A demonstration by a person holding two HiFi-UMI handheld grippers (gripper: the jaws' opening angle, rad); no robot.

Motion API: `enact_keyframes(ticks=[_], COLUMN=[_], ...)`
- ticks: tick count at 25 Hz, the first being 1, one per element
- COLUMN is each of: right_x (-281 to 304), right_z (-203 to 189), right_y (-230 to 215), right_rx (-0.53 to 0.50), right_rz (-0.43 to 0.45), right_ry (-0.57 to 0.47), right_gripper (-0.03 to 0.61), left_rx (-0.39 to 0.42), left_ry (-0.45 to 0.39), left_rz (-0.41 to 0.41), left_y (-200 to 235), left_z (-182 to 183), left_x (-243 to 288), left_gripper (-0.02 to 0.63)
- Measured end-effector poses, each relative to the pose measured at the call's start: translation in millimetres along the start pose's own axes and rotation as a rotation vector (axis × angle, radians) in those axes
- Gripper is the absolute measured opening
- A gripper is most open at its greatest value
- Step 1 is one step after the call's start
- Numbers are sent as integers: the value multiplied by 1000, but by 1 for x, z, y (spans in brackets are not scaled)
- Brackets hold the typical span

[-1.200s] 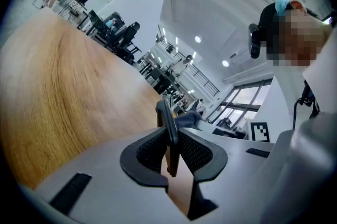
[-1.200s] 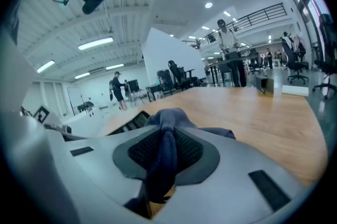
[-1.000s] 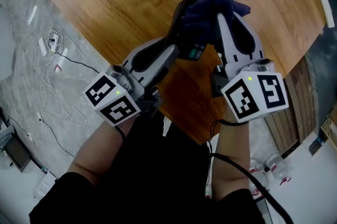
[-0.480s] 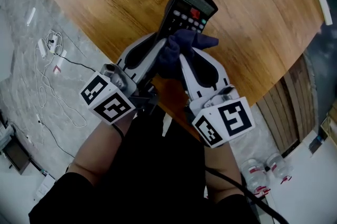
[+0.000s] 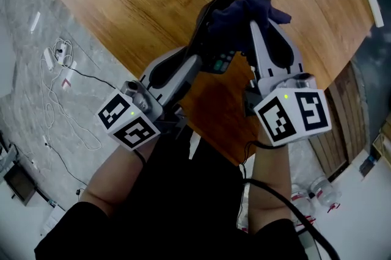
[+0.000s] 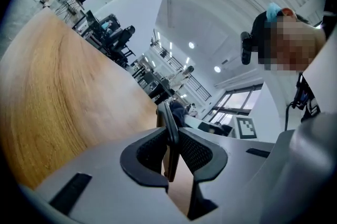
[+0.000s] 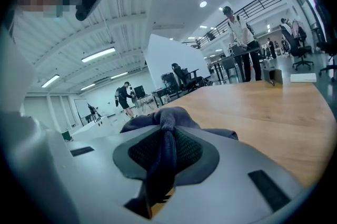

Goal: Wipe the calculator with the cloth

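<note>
A black calculator (image 5: 214, 39) is held above the wooden table (image 5: 134, 2), with my left gripper (image 5: 204, 54) shut on its lower end. In the left gripper view it shows edge-on as the thin dark calculator (image 6: 169, 136) pinched between the pads. My right gripper (image 5: 256, 27) is shut on a dark blue cloth (image 5: 247, 8), which lies bunched over the calculator's upper part and hides its display. In the right gripper view the cloth (image 7: 160, 149) hangs folded between the pads of the right gripper (image 7: 163, 157).
The round wooden table's near edge (image 5: 183, 106) curves just under my hands. White cables and a power strip (image 5: 58, 57) lie on the grey floor at left. Plastic bottles (image 5: 308, 195) stand on the floor at lower right. People and desks show far off in both gripper views.
The right gripper with the cloth has slid from the calculator's lower end up to its top, so the display that showed half a second ago is covered again, as it was a second ago.
</note>
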State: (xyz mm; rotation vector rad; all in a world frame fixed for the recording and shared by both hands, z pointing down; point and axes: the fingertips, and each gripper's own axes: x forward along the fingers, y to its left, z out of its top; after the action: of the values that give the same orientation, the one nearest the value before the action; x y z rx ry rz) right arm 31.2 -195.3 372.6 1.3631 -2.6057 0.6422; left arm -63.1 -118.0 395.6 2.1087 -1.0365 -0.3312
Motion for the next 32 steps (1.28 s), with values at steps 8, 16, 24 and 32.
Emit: enact_keyframes(ticks=[8,16,24,32], right_x=[1,-36,-57,-63], right_z=[-37,-89,-119,-68], right_y=[42,97,92,70], right_rx=[44,108,55,-93], right_rz=[103,215,211,218], right_ry=[71,166,122,-192], right_gripper=[67,67,67,67], left_rx=[-43,-92,-301,-572], left_ry=[-15,-75,-140,-65], left_rz=[8,44,-88,-158], left_y=[6,20,-17,-33], left_z=[2,20,47,24], left_x=[-5,-8,-10,-7], left_gripper=[72,72,72,72])
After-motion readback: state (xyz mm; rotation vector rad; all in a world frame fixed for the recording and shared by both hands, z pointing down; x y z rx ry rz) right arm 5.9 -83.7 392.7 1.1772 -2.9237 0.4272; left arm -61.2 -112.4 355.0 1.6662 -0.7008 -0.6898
